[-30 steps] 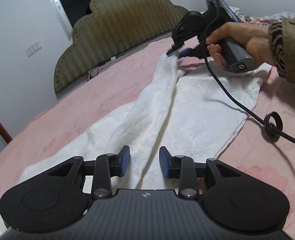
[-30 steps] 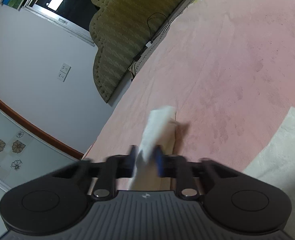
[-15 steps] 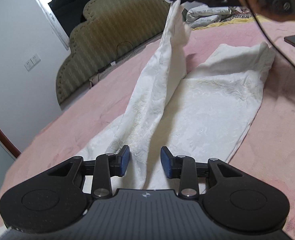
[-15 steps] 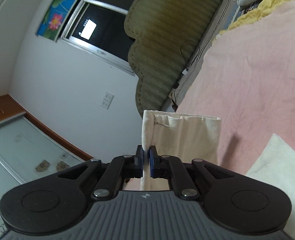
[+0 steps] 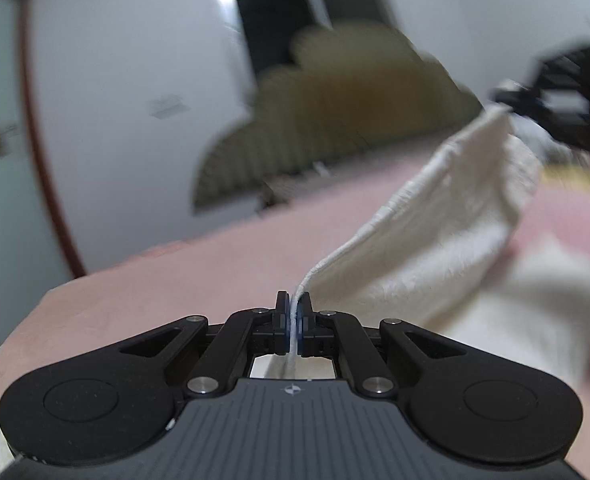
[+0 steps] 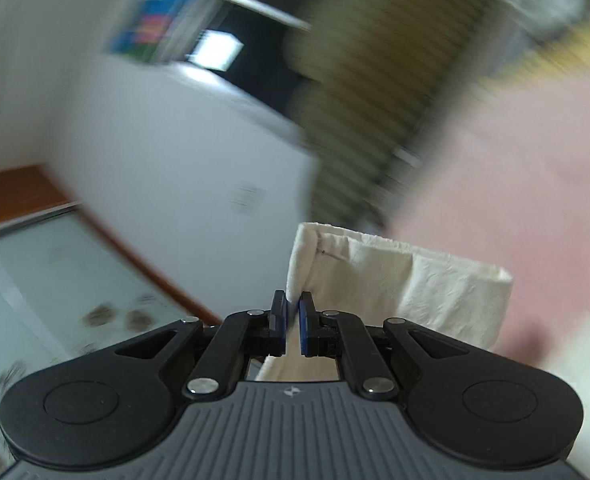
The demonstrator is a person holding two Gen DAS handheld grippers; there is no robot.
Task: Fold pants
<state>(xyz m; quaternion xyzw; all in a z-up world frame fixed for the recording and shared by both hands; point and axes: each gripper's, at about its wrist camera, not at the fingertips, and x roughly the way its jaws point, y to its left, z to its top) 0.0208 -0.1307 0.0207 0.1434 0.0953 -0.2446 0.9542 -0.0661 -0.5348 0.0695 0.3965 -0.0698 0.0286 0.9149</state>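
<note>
The white pants (image 5: 435,240) hung between my two grippers, one edge raised off the pink bed cover (image 5: 215,264) while the rest lay slack on it to the right. My left gripper (image 5: 294,322) was clamped on a thin edge of the cloth, the fabric running straight up out of the closed pads. In the right wrist view my right gripper (image 6: 292,322) pinched the other end, where a hemmed corner (image 6: 315,248) stood up just past the fingertips; the same gripper showed dark and blurred at the far end of the raised cloth in the left wrist view.

I judged this to be the lengthwise fold, one leg being carried over the other. The next move called for keeping the edge taut between both grips, swinging it across, and laying it down so the edges met without bunching.

Around the bed stood a padded olive headboard (image 5: 335,120), a white wall with a socket (image 5: 167,105), and a dark window (image 6: 231,40) beside a bright picture (image 6: 155,20). Nothing lay on the cover where the fold would land, as far as the blur let me see. The slack cloth could drag and wrinkle.
</note>
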